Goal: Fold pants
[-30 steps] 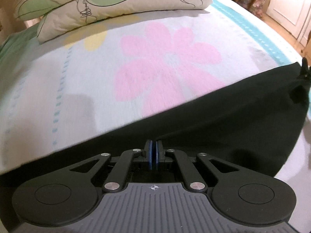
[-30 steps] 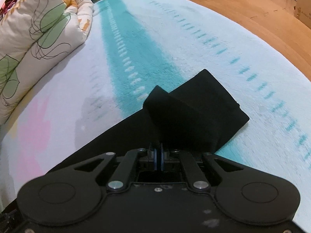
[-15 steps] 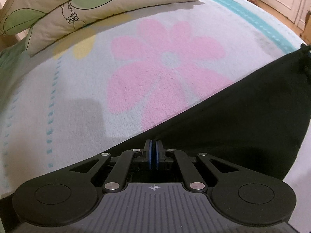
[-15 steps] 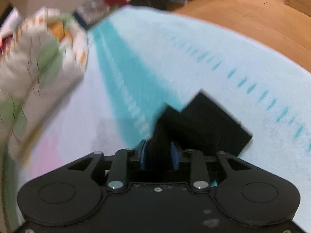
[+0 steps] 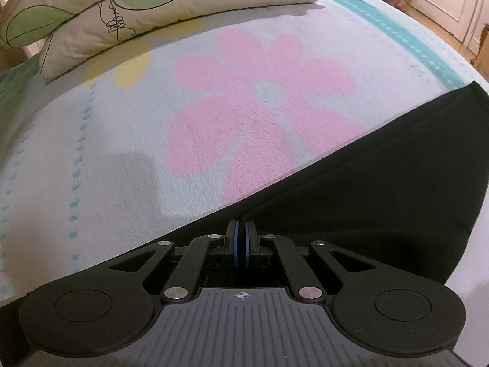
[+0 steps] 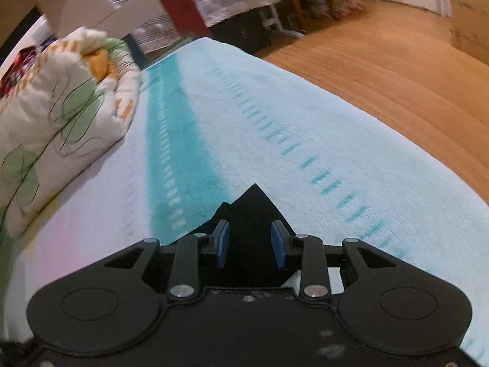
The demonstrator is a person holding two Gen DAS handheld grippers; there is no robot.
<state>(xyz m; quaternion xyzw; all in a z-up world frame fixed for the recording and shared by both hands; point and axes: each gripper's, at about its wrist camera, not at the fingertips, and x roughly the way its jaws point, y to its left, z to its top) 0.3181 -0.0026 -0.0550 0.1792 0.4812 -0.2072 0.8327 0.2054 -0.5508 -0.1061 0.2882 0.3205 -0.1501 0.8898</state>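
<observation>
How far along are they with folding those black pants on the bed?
Partway, it seems. Done: the black pants lie on the blanket with one layer already folded over another. In hand: the left gripper is shut on the fabric's edge, while the right gripper has just been opening, its pads apart with the pants' end lying loose between them. Left: probably at least one more fold; the final shape can't be judged yet.

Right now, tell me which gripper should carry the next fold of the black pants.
Probably left. The left gripper is shut at the edge of the black pants. The right gripper has just been opening, pads clear of the cloth between them.
</observation>
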